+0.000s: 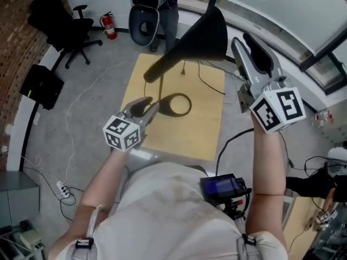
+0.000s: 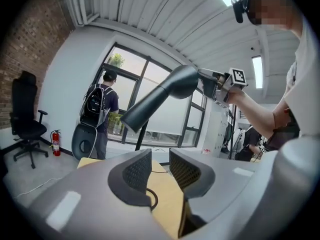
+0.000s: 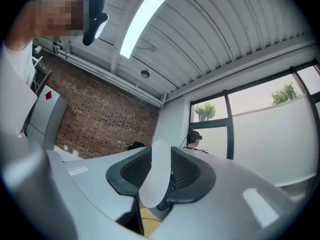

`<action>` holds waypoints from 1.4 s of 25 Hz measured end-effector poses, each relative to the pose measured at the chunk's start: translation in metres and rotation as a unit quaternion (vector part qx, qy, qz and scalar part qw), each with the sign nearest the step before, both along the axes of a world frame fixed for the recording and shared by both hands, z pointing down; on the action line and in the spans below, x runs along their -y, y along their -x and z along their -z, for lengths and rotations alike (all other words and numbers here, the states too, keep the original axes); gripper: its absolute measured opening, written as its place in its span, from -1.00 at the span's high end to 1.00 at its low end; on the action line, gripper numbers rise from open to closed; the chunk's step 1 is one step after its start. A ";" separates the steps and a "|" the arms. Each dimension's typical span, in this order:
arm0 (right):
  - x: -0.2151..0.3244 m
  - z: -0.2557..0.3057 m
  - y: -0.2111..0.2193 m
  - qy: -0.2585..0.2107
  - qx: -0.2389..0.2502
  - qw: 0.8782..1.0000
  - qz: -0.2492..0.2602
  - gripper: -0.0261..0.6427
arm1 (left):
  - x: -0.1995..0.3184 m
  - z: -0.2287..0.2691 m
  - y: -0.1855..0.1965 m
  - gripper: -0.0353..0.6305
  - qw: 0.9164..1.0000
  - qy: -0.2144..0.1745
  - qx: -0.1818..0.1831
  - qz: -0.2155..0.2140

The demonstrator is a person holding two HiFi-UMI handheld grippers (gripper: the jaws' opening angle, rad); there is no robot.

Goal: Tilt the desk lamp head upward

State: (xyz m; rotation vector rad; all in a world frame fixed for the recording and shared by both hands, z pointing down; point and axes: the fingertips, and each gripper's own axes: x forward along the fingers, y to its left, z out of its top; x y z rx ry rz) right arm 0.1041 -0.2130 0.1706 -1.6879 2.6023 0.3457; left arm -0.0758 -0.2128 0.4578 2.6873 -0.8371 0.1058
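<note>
Grasp looks made: right claw (image 1: 242, 42) pinches the rim of the black cone-shaped lamp head (image 1: 203, 34), high over the pale wooden desk (image 1: 200, 129)'s far end; left claw (image 1: 147, 108) hangs part-spread, empty. Next, I'd judge, lift that rim upward.

Daylight floods in through the windows (image 2: 131, 84), bright and even. Overhead, a ceiling strip light (image 3: 145, 16) blows out to white glare. Only soft shadows on the table (image 1: 200, 129). Both gripper views bow hard, corners black, and the lamp head (image 3: 155, 179) up close is soft, out of focus.
</note>
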 end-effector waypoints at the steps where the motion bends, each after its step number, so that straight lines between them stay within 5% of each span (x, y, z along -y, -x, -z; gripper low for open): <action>1: -0.005 -0.002 -0.002 -0.003 0.003 1.000 0.010 0.53 | -0.003 0.001 -0.002 0.58 1.000 -0.004 -0.003 0.005; 10: -0.038 -0.056 -0.029 0.045 0.022 0.992 0.113 0.64 | -0.039 0.007 -0.034 0.80 0.998 -0.015 -0.003 0.062; 16: -0.051 -0.132 -0.052 0.107 0.054 0.969 0.217 0.67 | -0.060 0.012 -0.061 0.88 0.996 -0.021 0.003 0.088; 26: -0.094 -0.243 -0.072 0.192 0.057 0.940 0.276 0.67 | -0.103 0.007 -0.079 0.89 0.992 -0.030 -0.006 0.124; 35: -0.126 -0.271 -0.068 0.203 0.073 0.927 0.308 0.70 | -0.141 -0.009 -0.084 0.89 0.990 -0.023 -0.005 0.140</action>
